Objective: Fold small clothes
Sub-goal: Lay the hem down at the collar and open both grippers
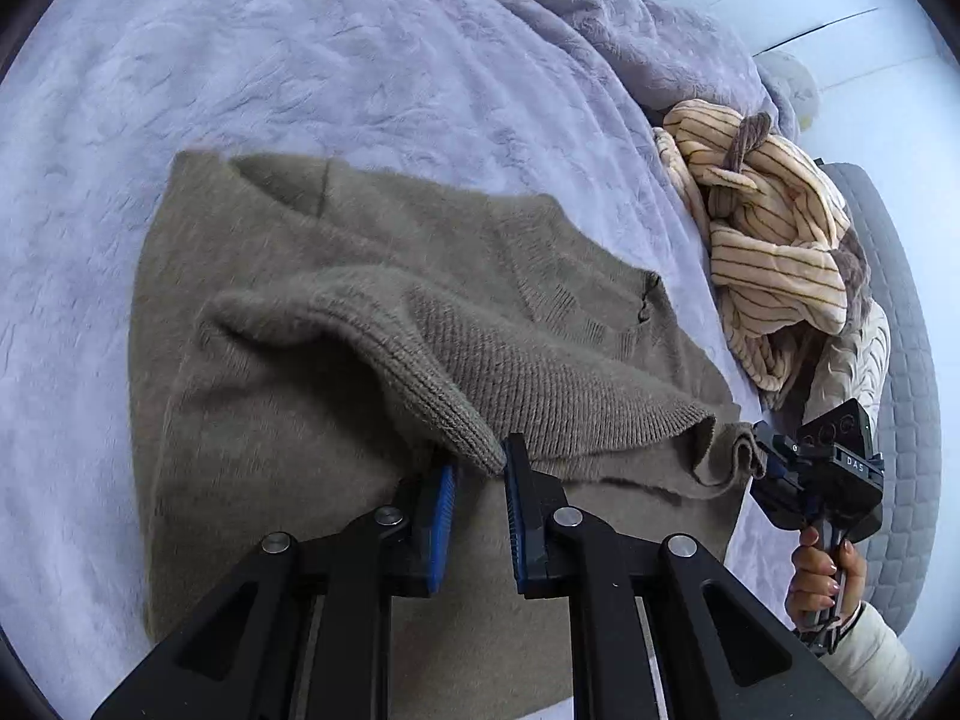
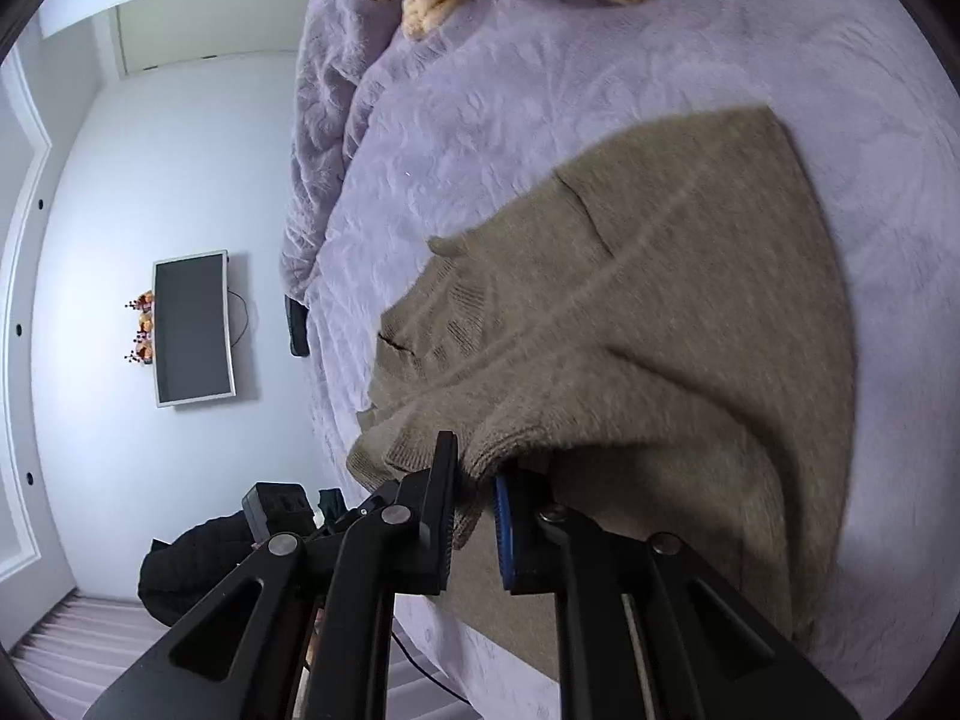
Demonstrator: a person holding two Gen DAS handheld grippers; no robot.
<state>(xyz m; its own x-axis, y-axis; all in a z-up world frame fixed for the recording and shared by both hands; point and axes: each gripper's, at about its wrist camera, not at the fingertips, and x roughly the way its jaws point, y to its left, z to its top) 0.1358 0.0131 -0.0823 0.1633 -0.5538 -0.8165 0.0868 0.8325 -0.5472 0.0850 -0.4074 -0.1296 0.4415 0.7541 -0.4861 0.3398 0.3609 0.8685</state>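
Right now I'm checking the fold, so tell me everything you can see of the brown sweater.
The brown sweater is a fuzzy taupe knit with ribbed hem and cuffs, lying partly folded on the lilac blanket. Its ribbed edge is raised off the layer beneath, pinched by the left gripper and the right gripper, jaws closed on the fabric. Its far part lies flat, apart from the striped garment.

sweater (image 1: 360, 312): showing plain taupe-brown knit
blanket (image 1: 300, 60): showing pale lilac
robe (image 1: 774, 240): showing cream with thin ochre stripes

Bedroom — blanketed bed (image 1: 300, 60), wall TV (image 2: 192, 327).
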